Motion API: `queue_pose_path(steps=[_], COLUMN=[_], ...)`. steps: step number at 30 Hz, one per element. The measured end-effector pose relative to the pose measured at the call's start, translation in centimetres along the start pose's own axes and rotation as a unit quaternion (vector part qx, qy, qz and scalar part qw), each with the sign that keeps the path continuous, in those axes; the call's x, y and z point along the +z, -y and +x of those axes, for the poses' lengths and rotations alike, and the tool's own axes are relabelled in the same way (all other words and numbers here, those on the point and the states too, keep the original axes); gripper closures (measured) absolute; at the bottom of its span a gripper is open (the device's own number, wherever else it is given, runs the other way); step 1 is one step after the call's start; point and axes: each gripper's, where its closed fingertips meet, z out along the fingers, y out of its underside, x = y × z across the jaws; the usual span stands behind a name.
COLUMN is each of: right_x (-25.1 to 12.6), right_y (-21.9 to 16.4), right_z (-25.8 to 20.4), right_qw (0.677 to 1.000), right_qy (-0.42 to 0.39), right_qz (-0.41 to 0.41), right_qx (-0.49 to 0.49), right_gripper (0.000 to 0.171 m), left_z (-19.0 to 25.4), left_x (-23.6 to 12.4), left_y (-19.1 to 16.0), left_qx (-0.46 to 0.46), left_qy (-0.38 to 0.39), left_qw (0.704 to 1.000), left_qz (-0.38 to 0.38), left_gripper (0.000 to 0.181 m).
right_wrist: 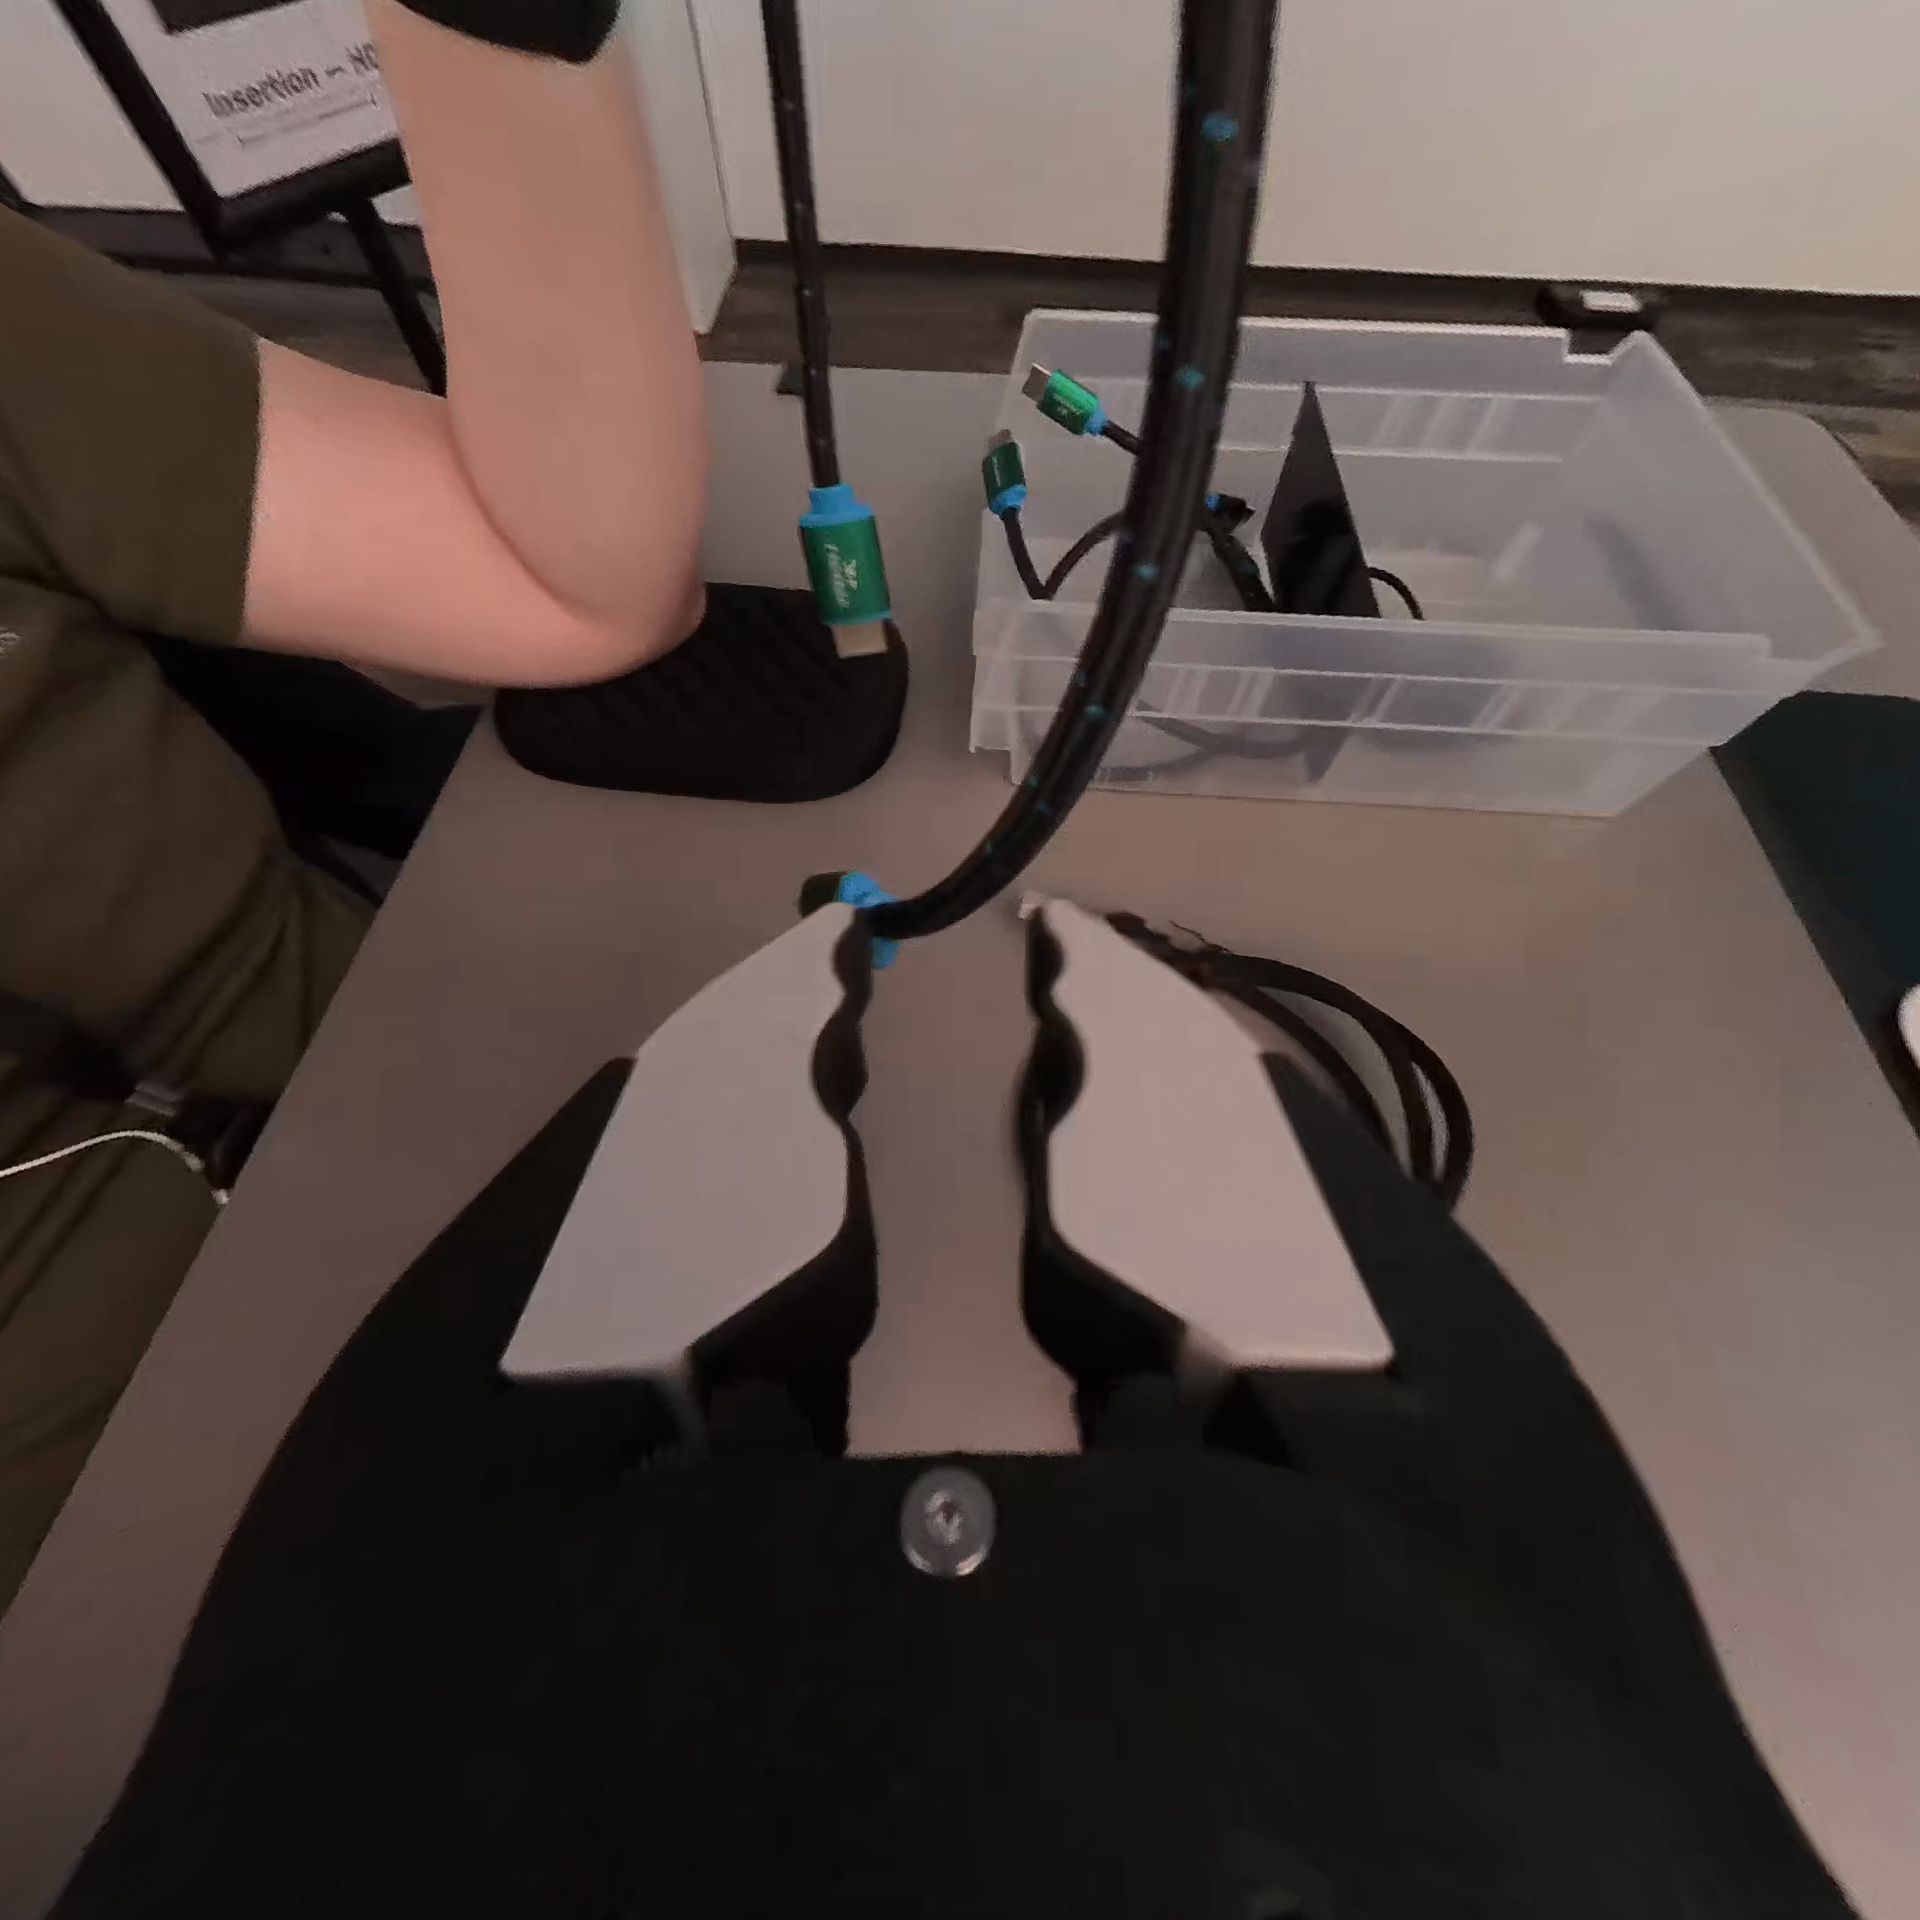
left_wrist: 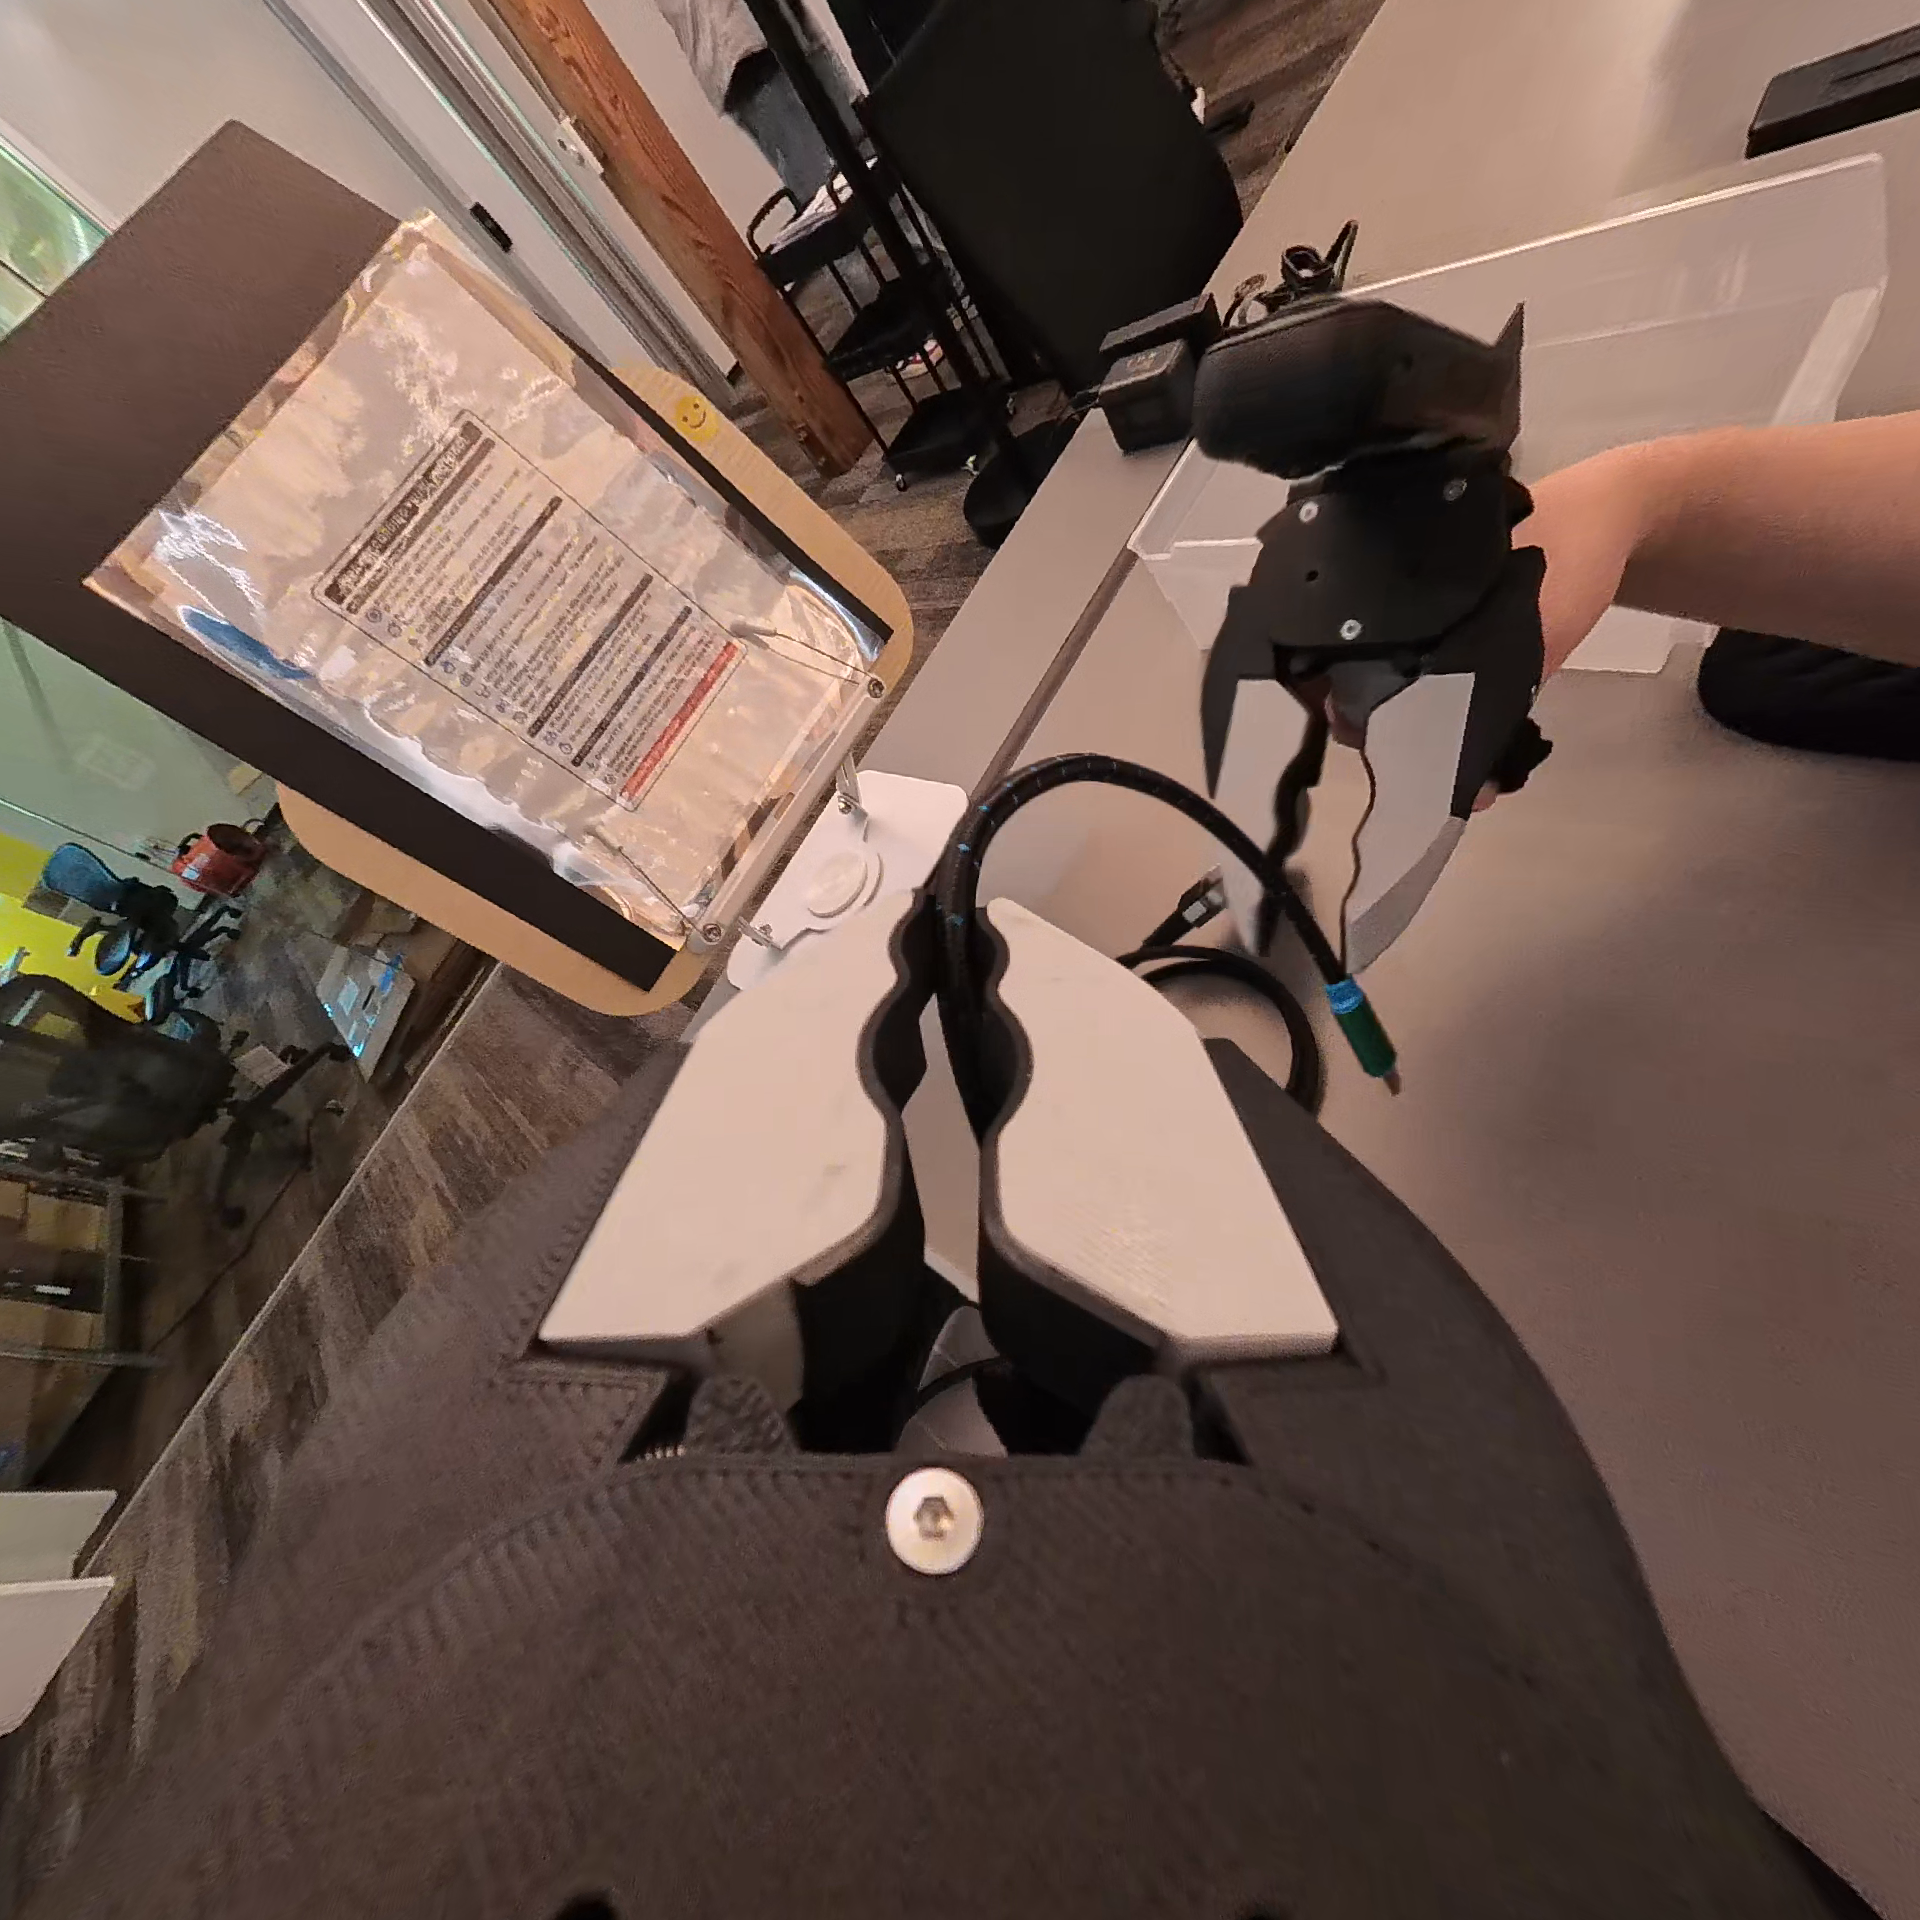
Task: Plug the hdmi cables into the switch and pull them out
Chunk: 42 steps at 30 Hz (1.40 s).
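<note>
My left gripper (left_wrist: 951,935) is shut on a black braided HDMI cable (left_wrist: 1101,784). The cable arcs up and right to a green plug with a blue collar (left_wrist: 1363,1039) that hangs over the grey table (left_wrist: 1662,1143). My right gripper (right_wrist: 940,920) is open and empty; it also shows in the left wrist view (left_wrist: 1288,873), held by a hand. In the right wrist view the cable (right_wrist: 1143,520) hangs from above and ends in a green plug (right_wrist: 831,891) at my left fingertip. A second plug (right_wrist: 847,582) hangs farther back. I cannot pick out the switch for certain.
A clear plastic bin (right_wrist: 1558,727) at the back holds more green-plugged cables (right_wrist: 1060,400) and a black flat object (right_wrist: 1314,520). A coiled black cable (right_wrist: 1403,1070) lies right of my fingers. A person's arm (right_wrist: 520,416) rests on a black pad (right_wrist: 707,707). A sign stand (left_wrist: 499,582) stands left.
</note>
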Motion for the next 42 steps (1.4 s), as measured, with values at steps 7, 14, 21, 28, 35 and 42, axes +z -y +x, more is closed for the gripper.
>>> queue_pose_path(steps=[7,14,21,28,35,42], right_x=[-0.1,-2.7,-6.8,-10.3,-11.3,-9.9], right_y=[0.2,2.1,4.6,5.9,6.6,7.8], right_z=[-2.3,-0.1,0.8,0.2,-2.2,-6.2], right_qw=[0.995,0.997,0.949,0.933,0.933,0.933], right_qy=[0.093,-0.007,-0.162,-0.169,-0.135,-0.059], right_qz=[0.006,0.043,0.073,0.141,0.141,0.151], right_qx=[0.027,-0.058,-0.259,-0.283,-0.301,-0.323], right_gripper=[0.161,0.164,0.164,0.163,0.163,0.163], left_z=[1.0,2.6,7.2,6.1,3.7,10.5], left_x=[0.0,-1.7,-2.7,-3.2,4.1,12.4], left_y=[1.2,3.6,5.2,6.0,3.4,0.9], left_qx=[0.015,0.006,0.031,0.023,-0.01,0.087], left_qy=[-0.003,0.006,-0.084,-0.084,-0.102,-0.18], left_qw=[1.0,0.995,0.987,0.978,0.982,0.968], left_qz=[0.021,0.098,0.134,0.188,0.156,0.153], left_gripper=[0.174,0.157,0.135,0.127,0.13,0.118])
